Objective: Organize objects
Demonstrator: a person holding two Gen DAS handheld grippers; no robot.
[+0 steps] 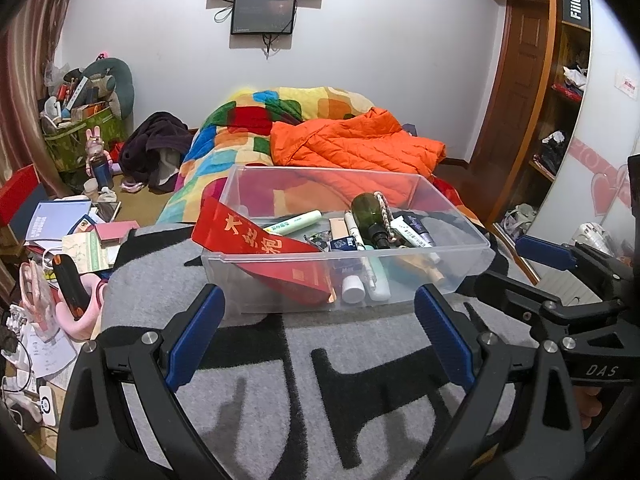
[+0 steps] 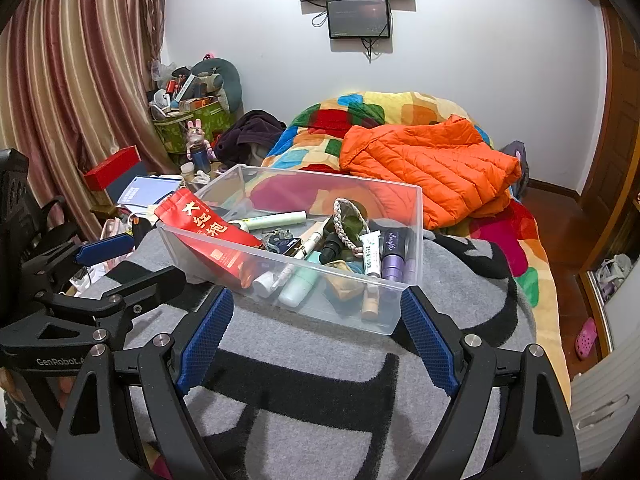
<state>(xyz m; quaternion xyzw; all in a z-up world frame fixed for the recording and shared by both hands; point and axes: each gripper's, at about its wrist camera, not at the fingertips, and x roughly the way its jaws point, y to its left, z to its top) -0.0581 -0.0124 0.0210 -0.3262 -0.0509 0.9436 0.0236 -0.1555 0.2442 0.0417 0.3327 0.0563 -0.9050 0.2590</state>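
Clear plastic bin [image 1: 344,236] sits on the grey-and-black blanket [image 1: 280,360] on the bed, crowded with tubes, a green bottle [image 1: 370,216] and a red pouch [image 1: 256,248] leaning over its left rim. Left claw [image 1: 320,332] and right claw [image 2: 318,334] both released, empty, just short of the near wall. Risks: soft bedding could let the bin tip if a claw pushes the wall; the pouch could slide out when disturbed; tightly packed tubes invite grabbing two together. Right view shows purple tubes [image 2: 394,256] at the bin's right end; left view shows the cluttered floor beside the bed.
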